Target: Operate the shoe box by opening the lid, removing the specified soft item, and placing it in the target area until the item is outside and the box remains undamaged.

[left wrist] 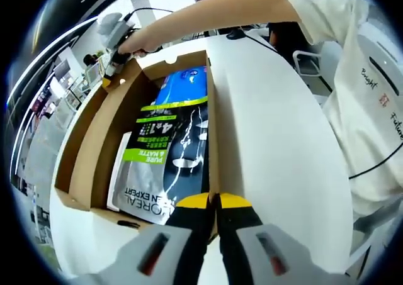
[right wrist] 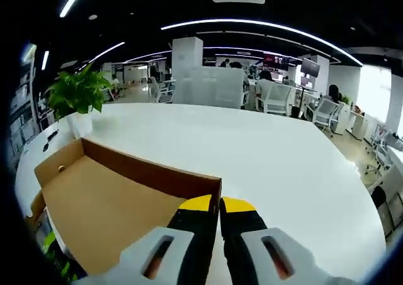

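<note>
- In the left gripper view, the shoe box (left wrist: 101,140) lies open on the white table (left wrist: 277,128), running from about 7 o'clock up to 11 o'clock; its cardboard lid (left wrist: 75,153) is folded out on the 9 o'clock side.
- Inside the box lies a grey, black and green soft pouch (left wrist: 165,162), with a blue packet (left wrist: 184,83) just beyond it toward 12 o'clock.
- At 6 o'clock the left gripper (left wrist: 214,203) has its yellow-tipped jaws pressed narrowly together on the box's near right wall edge.
- At 11 o'clock the right gripper (left wrist: 116,46) sits at the box's far corner, held by a person's hand (left wrist: 141,43), the arm reaching in from 1 o'clock.
- In the right gripper view, the lid (right wrist: 107,197) spreads from 9 o'clock toward 6 o'clock.
- The right gripper (right wrist: 219,206) has its jaws closed tight on the lid's rim.
- A potted plant (right wrist: 79,99) stands at 10 o'clock on the table (right wrist: 264,153).
</note>
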Motion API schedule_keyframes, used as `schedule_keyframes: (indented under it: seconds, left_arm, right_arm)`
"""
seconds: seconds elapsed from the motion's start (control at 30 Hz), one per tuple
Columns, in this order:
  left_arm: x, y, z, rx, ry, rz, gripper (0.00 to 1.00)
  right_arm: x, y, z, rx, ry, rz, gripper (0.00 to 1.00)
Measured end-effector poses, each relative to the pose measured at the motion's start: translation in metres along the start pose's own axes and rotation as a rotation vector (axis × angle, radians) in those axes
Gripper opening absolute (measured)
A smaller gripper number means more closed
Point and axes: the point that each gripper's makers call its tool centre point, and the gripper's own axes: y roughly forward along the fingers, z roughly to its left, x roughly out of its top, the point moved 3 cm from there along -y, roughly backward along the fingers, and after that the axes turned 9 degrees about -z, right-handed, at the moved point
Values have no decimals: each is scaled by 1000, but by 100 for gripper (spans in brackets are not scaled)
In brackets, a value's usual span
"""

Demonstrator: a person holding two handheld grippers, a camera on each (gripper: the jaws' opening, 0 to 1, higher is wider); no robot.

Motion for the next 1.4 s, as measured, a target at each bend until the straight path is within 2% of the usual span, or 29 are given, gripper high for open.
schedule_keyframes:
  seconds: [0.17,0.63,0.83,1.07,1.17,1.27,1.4]
  left_arm:
    - [0,0,0,-3,-1,-1,3]
    - [0,1,1,2,-1,-1,3]
    - [0,1,1,-2,-6,-6,3]
    - [0,1,1,-1,-5,-7,3]
    - [0,1,1,1,-3,-4,3]
    - [0,2,1,2,2,6,3]
    - [0,2,0,5,9,18,3]
  right_arm:
    - [1,-3,1,-1,11,-3,3]
    - [8,-9,1,-15,-25,10,4]
    - [19,-20,0,-3,3,-23,11]
    - [44,-55,-6,20,14,-66,14]
    - [54,-73,-3,43,-120,-77,14]
    - [67,-110,15,90,-250,-134,14]
    - [75,-142,32,137,-247,-158,16]
